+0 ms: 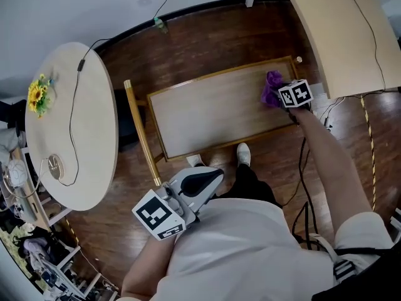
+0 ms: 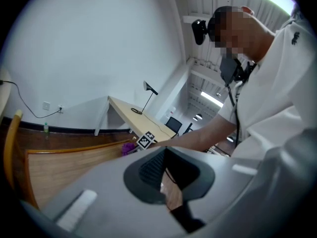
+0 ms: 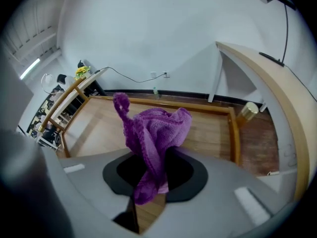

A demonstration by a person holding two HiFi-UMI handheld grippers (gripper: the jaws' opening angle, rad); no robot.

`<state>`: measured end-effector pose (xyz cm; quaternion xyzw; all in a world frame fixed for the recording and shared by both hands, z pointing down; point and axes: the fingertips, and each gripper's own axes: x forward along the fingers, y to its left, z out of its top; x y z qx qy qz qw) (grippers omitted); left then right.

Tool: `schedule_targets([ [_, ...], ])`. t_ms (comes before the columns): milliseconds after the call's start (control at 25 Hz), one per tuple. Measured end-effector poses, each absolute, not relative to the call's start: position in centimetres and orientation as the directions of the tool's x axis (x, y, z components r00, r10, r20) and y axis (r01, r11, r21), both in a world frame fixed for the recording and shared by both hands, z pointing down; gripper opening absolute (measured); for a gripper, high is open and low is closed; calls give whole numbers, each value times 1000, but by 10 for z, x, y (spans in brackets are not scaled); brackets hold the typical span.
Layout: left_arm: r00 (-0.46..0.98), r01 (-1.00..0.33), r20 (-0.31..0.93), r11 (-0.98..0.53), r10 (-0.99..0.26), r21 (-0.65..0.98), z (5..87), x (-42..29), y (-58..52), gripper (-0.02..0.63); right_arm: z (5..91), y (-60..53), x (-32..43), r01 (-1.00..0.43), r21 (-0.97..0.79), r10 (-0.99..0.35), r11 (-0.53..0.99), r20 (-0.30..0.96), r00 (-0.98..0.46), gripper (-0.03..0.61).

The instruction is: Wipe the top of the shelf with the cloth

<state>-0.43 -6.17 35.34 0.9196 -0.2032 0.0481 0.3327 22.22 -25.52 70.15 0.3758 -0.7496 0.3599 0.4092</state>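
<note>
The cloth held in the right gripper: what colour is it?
The cloth is purple, seen most clearly in the right gripper view.

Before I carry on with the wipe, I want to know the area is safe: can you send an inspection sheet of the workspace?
Surface: shelf top, bare wood with a raised rim.
Job's things: purple cloth, bunched at the shelf's far right corner.
Clutter: nothing seen on the shelf top.
Grippers: right hand-held gripper shut on the cloth; left hand-held gripper shut, empty, held near the person's body, off the shelf.
Cables: dark floor cables by the shelf's right end; table cable across the round table.
Surroundings: sunflowers on the round table at left; desk at far right.
</note>
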Motion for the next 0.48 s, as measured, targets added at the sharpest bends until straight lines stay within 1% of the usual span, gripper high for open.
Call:
schedule_targets([
  [280,906,-422,235,-696,-352,581,354,6,-62,18,702,-265,305,-910,-112,-297,400,923,-244,94],
  [400,904,-425,235,-696,-357,578,353,6,-59,18,699,-266,313,-917,-91,-310,389,924,-224,94],
  [480,904,-426,231,-700,-360,574,350,4,-58,18,690,-266,304,-916,-106,-328,388,913,-244,94],
])
